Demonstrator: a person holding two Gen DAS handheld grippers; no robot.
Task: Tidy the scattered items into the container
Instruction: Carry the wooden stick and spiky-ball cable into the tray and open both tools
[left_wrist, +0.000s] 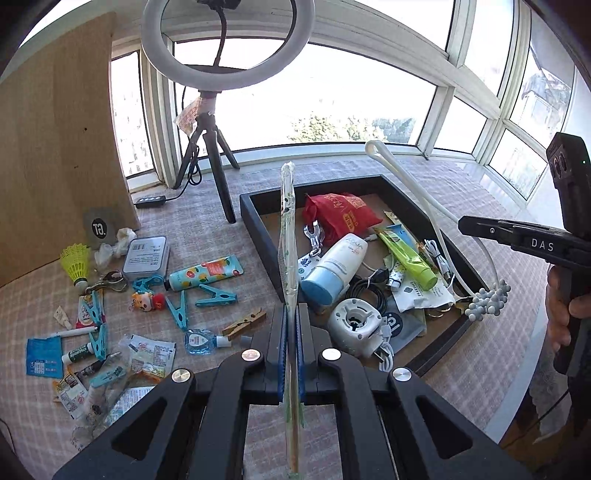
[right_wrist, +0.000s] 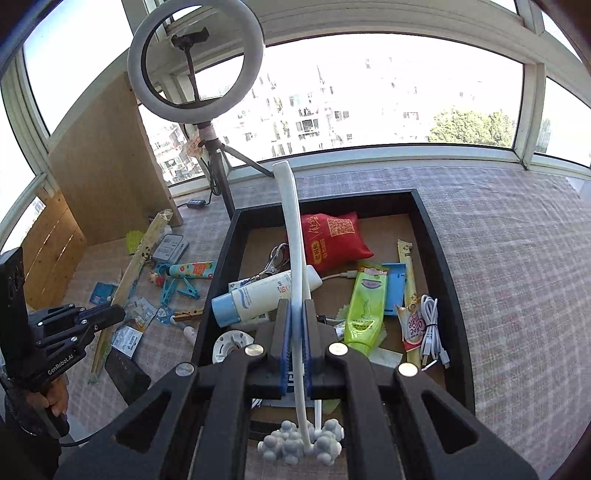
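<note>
- The left gripper (left_wrist: 291, 325) is clamped tight on a long clear-wrapped pack of chopsticks (left_wrist: 287, 236), which stands nearly upright between its blue pads above the near-left rim of the black tray (left_wrist: 255, 218).
- The right gripper (right_wrist: 297, 328) is pinched shut on the curved white handle of a massage stick (right_wrist: 293, 236); its knobbly grey head hangs below the jaws, over the tray's near edge.
- Seen from the left wrist, the right gripper's side reads "DAS"; from the right wrist, the left gripper's body reads "GenRobot.AI".
- Inside the tray: a red pouch (right_wrist: 332, 240) with a QR code near the far wall, a white sunscreen bottle (right_wrist: 258, 295) marked "50" at its left side, a green tube (right_wrist: 364, 314) in the middle, a coiled white cable (right_wrist: 430, 328) by the right wall.
- Left of the tray on the checked cloth lie scattered pieces: a floral tube (left_wrist: 205, 273), blue clips (left_wrist: 216, 297), a wooden peg (left_wrist: 245, 323), a yellow shuttlecock (left_wrist: 77, 264), a tin (left_wrist: 146, 254).
- A grey card left of the tray, against the wooden board, shows "GT" mirrored.
- A ring light (left_wrist: 225, 44) on a tripod stands behind the tray's far-left corner.
</note>
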